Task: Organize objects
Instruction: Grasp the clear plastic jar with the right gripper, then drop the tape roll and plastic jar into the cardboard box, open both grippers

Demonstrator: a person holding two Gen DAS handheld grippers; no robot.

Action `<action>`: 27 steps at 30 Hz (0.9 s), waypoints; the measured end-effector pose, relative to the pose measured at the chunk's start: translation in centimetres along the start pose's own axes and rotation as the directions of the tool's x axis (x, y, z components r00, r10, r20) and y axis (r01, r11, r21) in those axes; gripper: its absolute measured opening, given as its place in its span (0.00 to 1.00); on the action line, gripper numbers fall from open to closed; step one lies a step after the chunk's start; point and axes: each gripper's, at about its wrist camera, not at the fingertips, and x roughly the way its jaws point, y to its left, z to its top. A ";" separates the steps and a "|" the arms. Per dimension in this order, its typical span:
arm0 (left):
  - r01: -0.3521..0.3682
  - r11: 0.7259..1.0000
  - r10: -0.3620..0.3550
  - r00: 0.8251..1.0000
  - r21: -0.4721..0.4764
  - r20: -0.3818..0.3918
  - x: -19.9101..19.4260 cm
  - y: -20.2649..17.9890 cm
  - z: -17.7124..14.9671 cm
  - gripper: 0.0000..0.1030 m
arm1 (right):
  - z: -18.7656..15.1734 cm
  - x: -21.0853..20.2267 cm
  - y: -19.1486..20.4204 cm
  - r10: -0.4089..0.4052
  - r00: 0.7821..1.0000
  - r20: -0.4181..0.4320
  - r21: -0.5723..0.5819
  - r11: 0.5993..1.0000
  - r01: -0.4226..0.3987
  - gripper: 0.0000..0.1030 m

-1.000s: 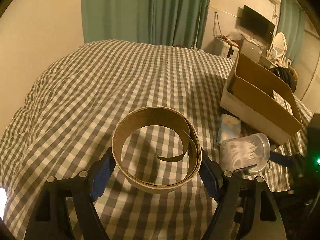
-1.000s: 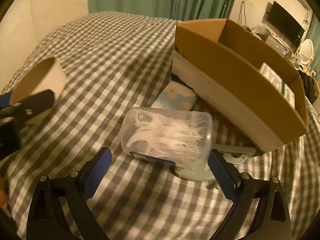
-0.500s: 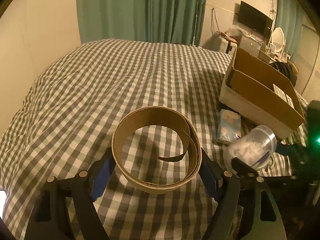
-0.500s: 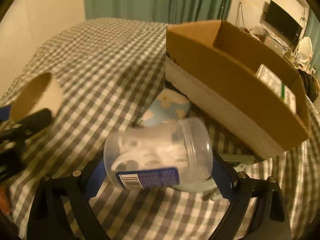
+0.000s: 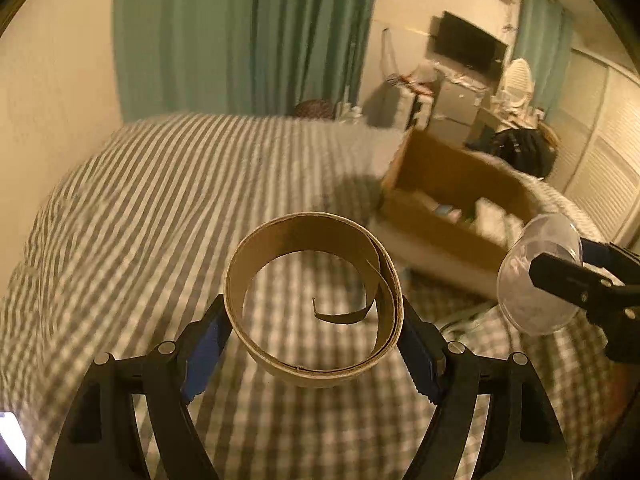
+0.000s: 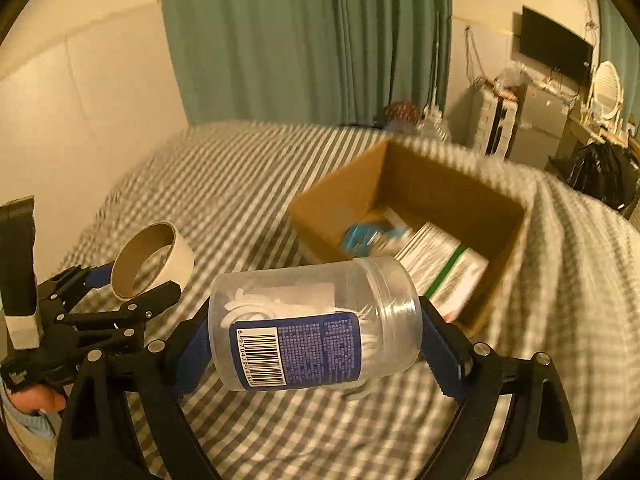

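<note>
Jar (image 6: 316,324), clear plastic, blue barcode label, white floss-like picks inside: clamped on its side between the blue pads of the right gripper (image 6: 316,340), lower centre of the right wrist view, lifted clear of the checked bed cover (image 6: 240,184). Sideways hold judged a matter of the pads closing across the jar's body rather than over its lid.

Cardboard box (image 6: 412,216), open top, centre right of the same view, resting on the bed; holds a blue packet and a white pack with a green stripe. Jar hangs just in front of its near corner, so the box is probably the destination.

Tape ring (image 5: 312,300), brown card core with a loose curled inner end: pinched across its width by the left gripper (image 5: 312,336), centre of the left wrist view, held in the air above the cover. It likely waits its turn for the box.

Left gripper and ring also show at lower left of the right wrist view, with part of a hand (image 6: 36,400) beneath.

Background blurred; curtains (image 6: 304,40) behind the bed
</note>
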 end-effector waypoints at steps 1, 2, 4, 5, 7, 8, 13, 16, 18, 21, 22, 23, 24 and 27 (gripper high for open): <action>-0.001 1.000 0.001 1.000 0.017 0.011 -0.4 -0.6 1.0 0.78 | 0.7 -1.0 -0.7 -0.004 1.000 0.023 0.000 1.000 0.004 0.88; -0.006 0.999 0.004 1.000 0.040 0.028 -0.9 -1.6 2.4 0.78 | 1.5 -1.8 -1.3 -0.010 0.999 0.043 0.004 1.000 0.010 0.88; 0.001 0.997 -0.006 0.998 0.079 0.067 -1.6 -3.5 4.9 0.78 | 3.3 -3.6 -3.1 -0.026 0.996 0.087 0.021 0.999 0.024 0.88; 0.016 0.995 -0.024 0.996 0.097 0.082 -1.9 -4.6 6.3 0.78 | 4.0 -4.2 -3.9 -0.030 0.994 0.103 0.032 0.999 0.027 0.88; 0.033 0.993 -0.045 0.994 0.113 0.099 -2.0 -6.5 8.3 0.78 | 5.6 -5.3 -5.6 -0.041 0.990 0.135 0.054 0.998 0.034 0.88; 0.047 0.991 -0.060 0.993 0.124 0.102 -1.9 -7.5 9.4 0.78 | 6.4 -5.7 -6.4 -0.050 0.987 0.153 0.062 0.997 0.041 0.88; 0.102 0.986 -0.115 0.989 0.134 0.092 1.1 -11.3 13.3 0.78 | 9.6 -5.6 -10.0 -0.071 0.980 0.186 0.102 0.993 0.053 0.88; 0.109 0.981 -0.121 0.990 0.163 0.066 4.6 -13.3 13.7 0.78 | 10.3 -3.4 -11.3 -0.109 0.980 0.167 0.092 0.991 0.094 0.88; 0.089 0.979 -0.098 0.994 0.181 0.039 6.9 -14.1 13.1 0.78 | 10.1 -1.4 -11.9 -0.129 0.981 0.143 0.083 0.989 0.118 0.88; 0.070 0.981 -0.066 0.997 0.178 -0.030 10.7 -14.5 12.1 0.78 | 9.3 3.3 -12.7 -0.150 0.985 0.080 0.091 0.986 0.143 0.88; 0.062 0.983 -0.054 0.997 0.172 -0.049 12.0 -14.5 11.7 0.78 | 8.7 4.4 -12.9 -0.156 0.986 0.064 0.092 0.984 0.150 0.88; 0.063 0.984 -0.055 0.997 0.168 -0.056 12.6 -14.4 11.5 0.78 | 8.4 5.4 -13.1 -0.161 0.986 0.051 0.092 0.984 0.156 0.88; 0.066 0.984 -0.056 0.996 0.165 -0.062 13.3 -14.4 11.2 0.78 | 8.0 6.1 -13.2 -0.165 0.985 0.043 0.088 0.983 0.161 0.88; 0.065 0.983 -0.053 0.996 0.172 -0.076 14.9 -14.4 10.4 0.79 | 7.1 7.7 -13.2 -0.183 0.982 0.035 0.087 0.980 0.180 0.89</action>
